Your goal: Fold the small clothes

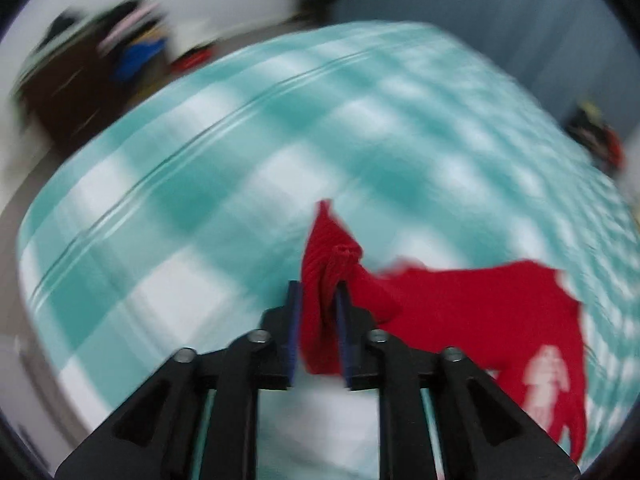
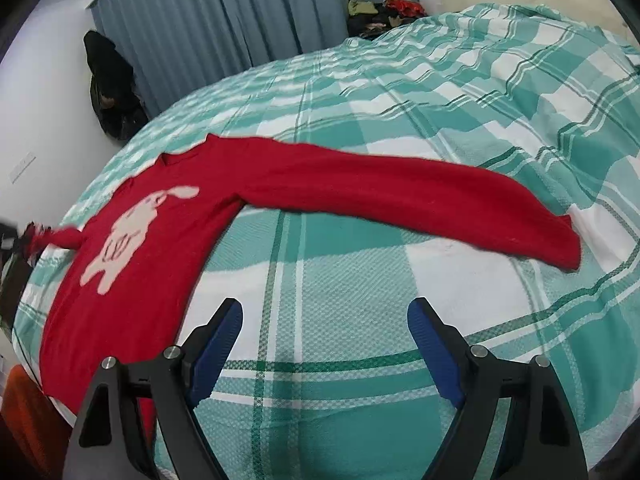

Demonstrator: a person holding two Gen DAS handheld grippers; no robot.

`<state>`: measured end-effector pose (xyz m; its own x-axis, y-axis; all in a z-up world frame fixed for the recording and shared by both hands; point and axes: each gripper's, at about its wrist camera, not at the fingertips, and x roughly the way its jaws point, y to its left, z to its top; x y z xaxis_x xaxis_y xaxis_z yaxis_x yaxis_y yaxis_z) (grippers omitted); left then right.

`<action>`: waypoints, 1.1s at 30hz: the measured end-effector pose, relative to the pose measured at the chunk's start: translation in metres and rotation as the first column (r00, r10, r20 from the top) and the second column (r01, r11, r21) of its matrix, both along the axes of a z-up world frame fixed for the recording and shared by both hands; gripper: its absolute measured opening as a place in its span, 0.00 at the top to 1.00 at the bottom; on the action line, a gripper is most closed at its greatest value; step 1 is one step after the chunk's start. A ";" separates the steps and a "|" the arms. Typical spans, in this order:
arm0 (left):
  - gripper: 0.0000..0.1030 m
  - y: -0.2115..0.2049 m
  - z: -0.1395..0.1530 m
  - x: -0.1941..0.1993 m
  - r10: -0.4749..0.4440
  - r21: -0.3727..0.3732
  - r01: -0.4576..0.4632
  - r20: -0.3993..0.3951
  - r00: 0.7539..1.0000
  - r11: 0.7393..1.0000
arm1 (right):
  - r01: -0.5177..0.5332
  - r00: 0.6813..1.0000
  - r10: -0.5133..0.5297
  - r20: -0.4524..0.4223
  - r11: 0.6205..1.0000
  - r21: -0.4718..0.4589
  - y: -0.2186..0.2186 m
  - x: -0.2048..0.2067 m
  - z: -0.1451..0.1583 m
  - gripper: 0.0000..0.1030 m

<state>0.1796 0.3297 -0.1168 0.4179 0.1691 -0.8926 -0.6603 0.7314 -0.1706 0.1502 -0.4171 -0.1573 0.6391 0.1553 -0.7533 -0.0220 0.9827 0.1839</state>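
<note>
One red sweater (image 2: pixel 168 264) lies on one bed (image 2: pixel 400 120) covered in teal-and-white check, spread ahead and to the left of the right tongs (image 2: pixel 325 344). It bears one pale rabbit figure (image 2: pixel 132 236) on its chest and shows two sleeves: one long sleeve (image 2: pixel 400 200) stretched out ahead of the right tongs, the other bunched between the two fingers of the left tongs (image 1: pixel 316 304). Two pairs of tongs are in use, each with two blue-padded fingers (image 2: pixel 218 344). One blue-grey curtain (image 2: pixel 224 16) hangs beyond the bed. Two heaps of clothing sit beyond it, one dark (image 2: pixel 112 92), one mixed (image 2: pixel 384 14).
</note>
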 end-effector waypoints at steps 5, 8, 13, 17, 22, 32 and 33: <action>0.73 0.046 -0.051 -0.052 0.102 -0.133 -0.101 0.000 0.995 0.986 | -0.017 0.999 0.016 -0.051 1.000 -0.026 0.011 0.002 -0.015 0.18; 0.46 0.051 -0.057 -0.060 0.112 -0.209 -0.093 0.079 0.991 0.974 | -0.024 0.998 0.020 -0.059 0.997 -0.069 0.018 0.002 -0.018 0.18; 0.17 0.047 -0.063 -0.031 0.033 -0.153 -0.023 0.063 0.997 0.988 | -0.047 0.996 0.035 -0.084 0.988 -0.146 0.030 0.003 -0.027 0.18; 0.86 0.044 -0.079 -0.018 0.001 -0.097 -0.004 -0.031 1.000 0.995 | -0.060 0.995 0.046 -0.086 0.984 -0.168 0.035 0.002 -0.029 0.18; 0.97 0.030 -0.055 -0.005 -0.025 0.124 0.036 -0.092 0.995 0.992 | -0.059 0.995 0.044 -0.092 0.983 -0.172 0.036 0.004 -0.030 0.18; 0.96 0.038 -0.085 0.007 0.070 0.263 -0.003 -0.245 0.967 0.965 | -0.058 0.994 0.041 -0.100 0.983 -0.175 0.037 0.005 -0.032 0.17; 0.94 0.037 -0.084 0.006 0.067 0.272 0.004 -0.250 0.966 0.962 | -0.058 0.994 0.040 -0.100 0.983 -0.175 0.037 0.004 -0.033 0.16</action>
<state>0.1852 0.3663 -0.2012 0.1734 0.4256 -0.8881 -0.6793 0.7046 0.2051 0.1546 -0.3804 -0.1898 0.5573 0.0431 -0.8292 -0.0617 0.9980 0.0104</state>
